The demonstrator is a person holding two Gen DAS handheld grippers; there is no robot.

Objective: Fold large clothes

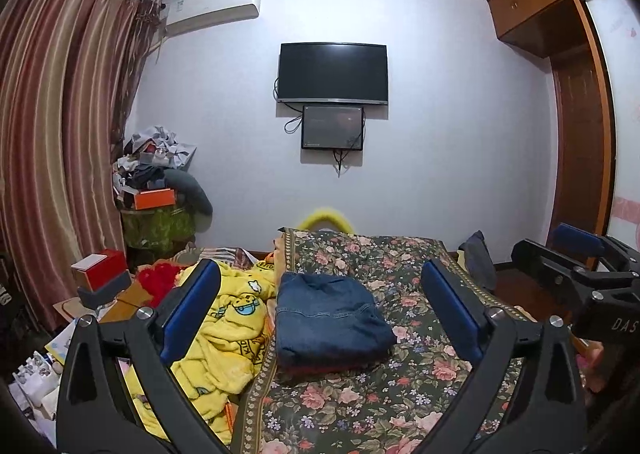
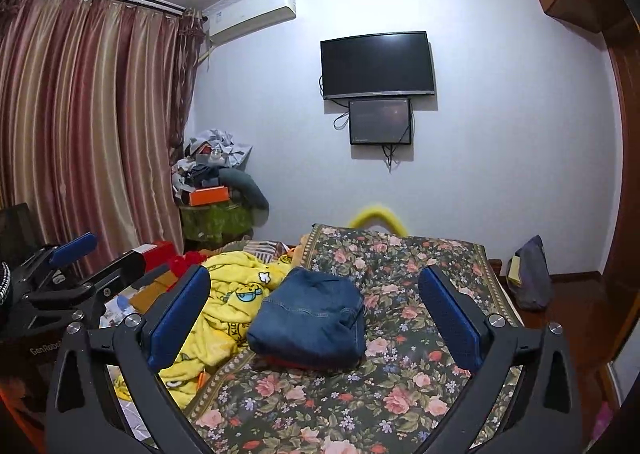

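A folded pair of blue jeans (image 1: 332, 318) (image 2: 312, 318) lies on the floral bedspread (image 1: 400, 394) (image 2: 400, 382), on top of something red that shows only as a thin edge. My left gripper (image 1: 320, 286) is held above the bed with its blue-padded jaws wide apart and nothing between them; the jeans lie ahead of it. My right gripper (image 2: 316, 282) is open just as wide, also empty, and the jeans lie ahead of it too. A crumpled yellow cartoon-print fleece garment (image 1: 224, 318) (image 2: 228, 294) lies to the left of the jeans.
A cluttered pile of boxes and clothes (image 1: 156, 182) stands in the far left corner by the striped curtain (image 1: 52, 134). Red boxes (image 1: 104, 270) and papers lie left of the bed. A dark bag (image 2: 532, 274) sits on the floor at the right, near the wooden wardrobe (image 1: 580, 134).
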